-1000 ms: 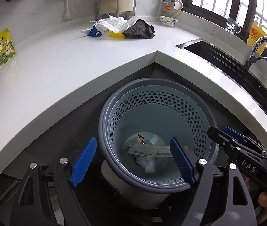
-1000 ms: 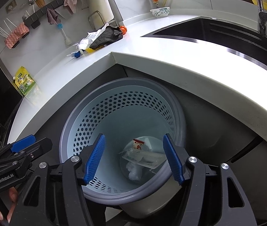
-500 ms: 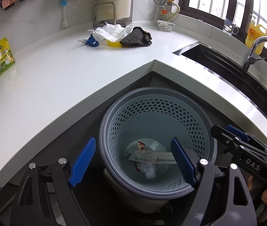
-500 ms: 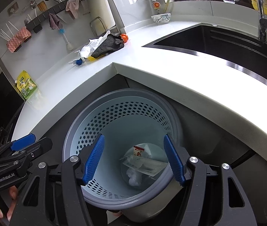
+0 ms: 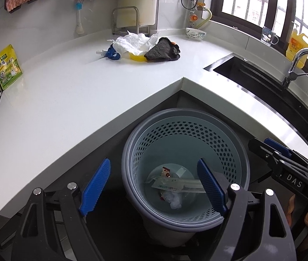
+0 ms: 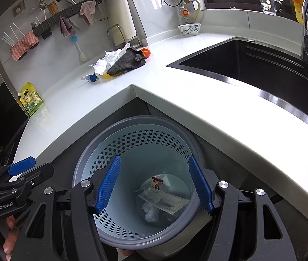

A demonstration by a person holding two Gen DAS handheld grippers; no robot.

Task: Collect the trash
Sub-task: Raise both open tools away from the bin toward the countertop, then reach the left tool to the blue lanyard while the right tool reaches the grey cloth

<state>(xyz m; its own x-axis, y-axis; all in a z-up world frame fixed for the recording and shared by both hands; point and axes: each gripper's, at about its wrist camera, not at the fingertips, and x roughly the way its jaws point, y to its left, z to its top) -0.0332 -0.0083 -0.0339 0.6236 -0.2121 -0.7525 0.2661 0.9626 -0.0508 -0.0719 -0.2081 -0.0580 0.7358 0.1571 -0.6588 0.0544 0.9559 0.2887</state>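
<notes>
Both grippers are held above the perforated trash basket (image 5: 184, 143), which stands on the floor in the inner corner of the tabletop (image 5: 67, 100). The left gripper (image 5: 154, 187) is spread wide, nothing between its blue pads. The right gripper (image 6: 155, 187) is open at a moderate width and likewise empty. Wrappers and a crumpled white wad (image 6: 150, 212) are seen at the basket's bottom.

Remaining trash is judged to be the pile at the back of the tabletop: a crumpled white plastic bag (image 5: 135, 43), a dark cloth-like piece (image 5: 163, 51), a yellow item (image 5: 137, 57) partly buried beneath them, and a blue-capped piece (image 5: 111, 54).

Risks noted:
- The thin bag could slip or be only partly pinched, so items under it are dragged and scattered.
- The pile lies well away from the basket; loose pieces could be dropped on the floor during carry.
- The green pouch (image 5: 7, 67) and bowl (image 5: 195, 34) could be mistaken for trash.
</notes>
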